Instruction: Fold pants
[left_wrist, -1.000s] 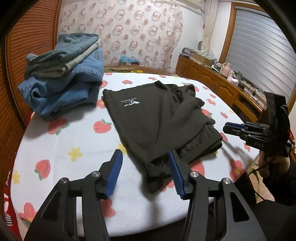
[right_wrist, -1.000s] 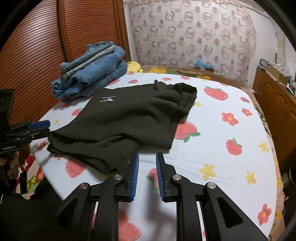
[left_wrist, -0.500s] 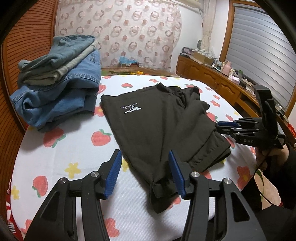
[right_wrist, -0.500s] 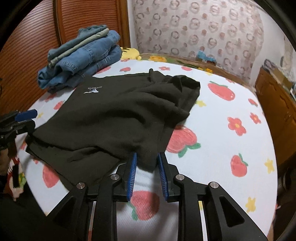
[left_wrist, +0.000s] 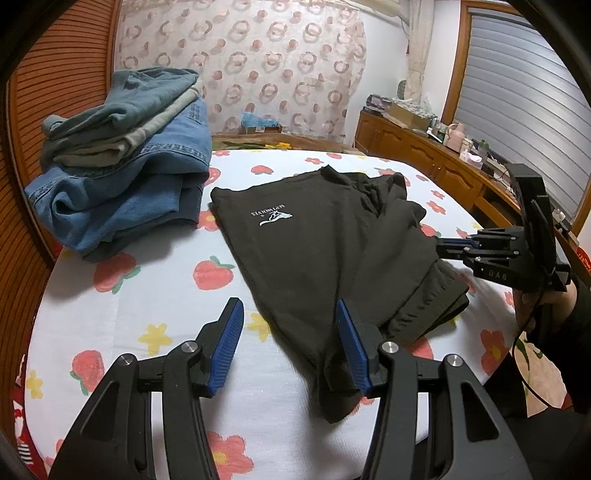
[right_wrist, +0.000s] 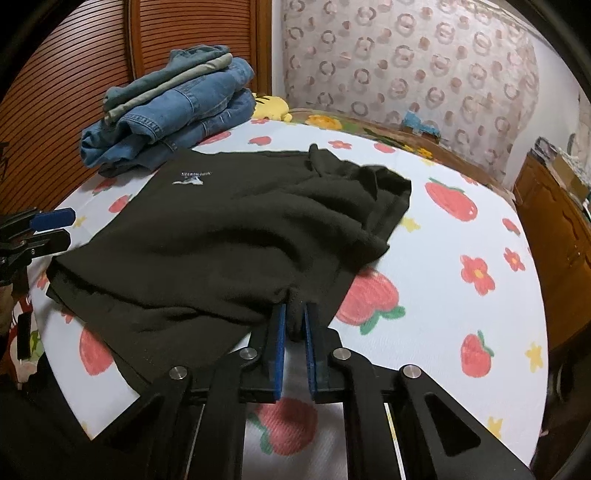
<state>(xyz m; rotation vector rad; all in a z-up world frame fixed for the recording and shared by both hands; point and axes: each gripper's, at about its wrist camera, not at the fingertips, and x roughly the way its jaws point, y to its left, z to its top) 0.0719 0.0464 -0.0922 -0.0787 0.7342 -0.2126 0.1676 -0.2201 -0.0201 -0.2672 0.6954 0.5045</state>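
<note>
Dark pants (left_wrist: 325, 251) with a small white logo lie partly folded on the strawberry-print table (left_wrist: 155, 295). My left gripper (left_wrist: 291, 325) is open and empty, its blue pads on either side of the pants' near corner. My right gripper (right_wrist: 293, 321) has its blue pads pinched on a fold at the near edge of the pants (right_wrist: 229, 236). It also shows in the left wrist view (left_wrist: 448, 243) at the pants' right edge. The left gripper's fingertips (right_wrist: 51, 219) show at the far left of the right wrist view.
A stack of folded jeans (left_wrist: 122, 177) sits at the back left of the table, seen also in the right wrist view (right_wrist: 173, 110). A wooden slatted wall (right_wrist: 74, 74) stands behind it. A wooden cabinet (left_wrist: 424, 162) runs along the right. A yellow soft toy (right_wrist: 271, 107) lies behind the table.
My right gripper moved forward to the pants' edge and closed on a fold of the fabric. My left gripper moved a little closer over the near corner and stays open.
</note>
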